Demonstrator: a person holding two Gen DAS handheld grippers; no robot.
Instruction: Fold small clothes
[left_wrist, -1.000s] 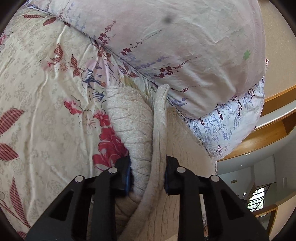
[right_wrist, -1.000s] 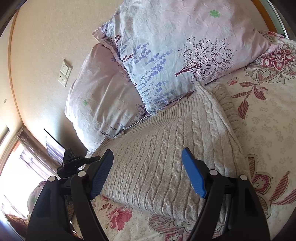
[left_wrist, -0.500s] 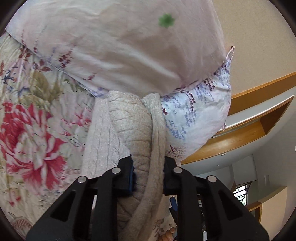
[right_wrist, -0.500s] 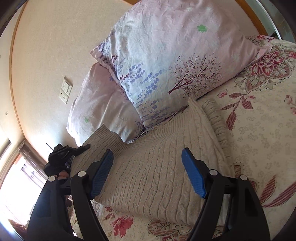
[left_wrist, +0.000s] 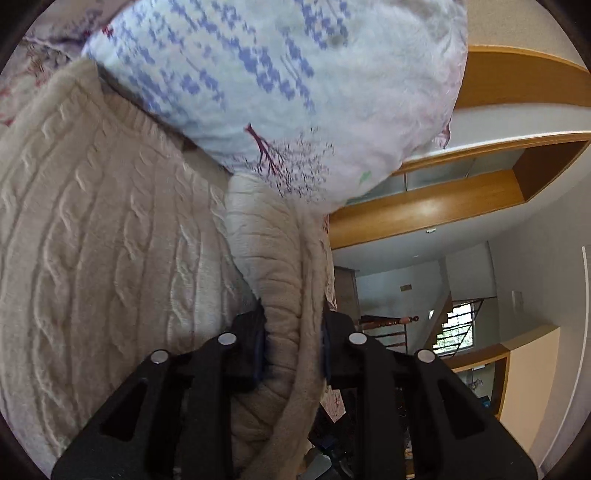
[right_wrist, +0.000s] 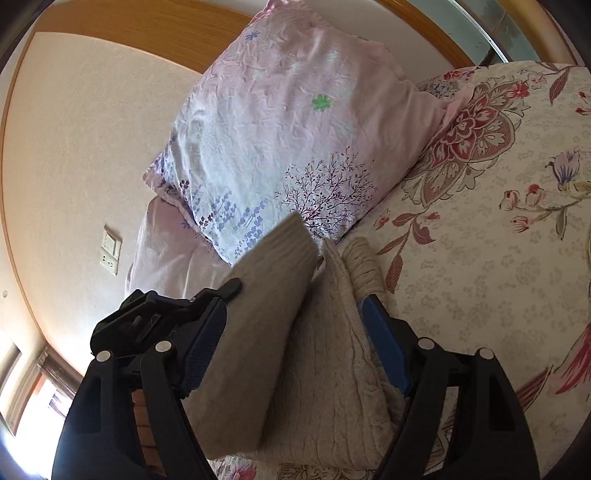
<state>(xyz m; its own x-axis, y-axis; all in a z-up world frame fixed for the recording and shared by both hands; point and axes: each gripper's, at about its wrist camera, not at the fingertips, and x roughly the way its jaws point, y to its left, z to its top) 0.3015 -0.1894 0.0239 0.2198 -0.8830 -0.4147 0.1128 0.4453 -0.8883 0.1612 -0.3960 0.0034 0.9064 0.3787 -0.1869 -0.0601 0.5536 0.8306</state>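
Observation:
A cream cable-knit sweater (left_wrist: 96, 236) lies on the bed below the pillows. My left gripper (left_wrist: 293, 343) is shut on a bunched edge of it and holds that edge lifted over the sweater's body. In the right wrist view the lifted flap (right_wrist: 266, 295) stands up, with the left gripper (right_wrist: 162, 314) behind it. My right gripper (right_wrist: 291, 354) is open, its blue pads either side of the sweater (right_wrist: 332, 369), low over it.
Two pale floral pillows (right_wrist: 295, 122) lean against the wall at the head of the bed. A floral bedsheet (right_wrist: 498, 240) spreads to the right. A wall switch (right_wrist: 110, 251) is at left. A wooden headboard shelf (left_wrist: 443, 199) and a stair rail show beyond.
My left gripper has carried the sweater's edge up and across over its body, so a flap now stands up. My right gripper has dropped closer to the sweater, still open.

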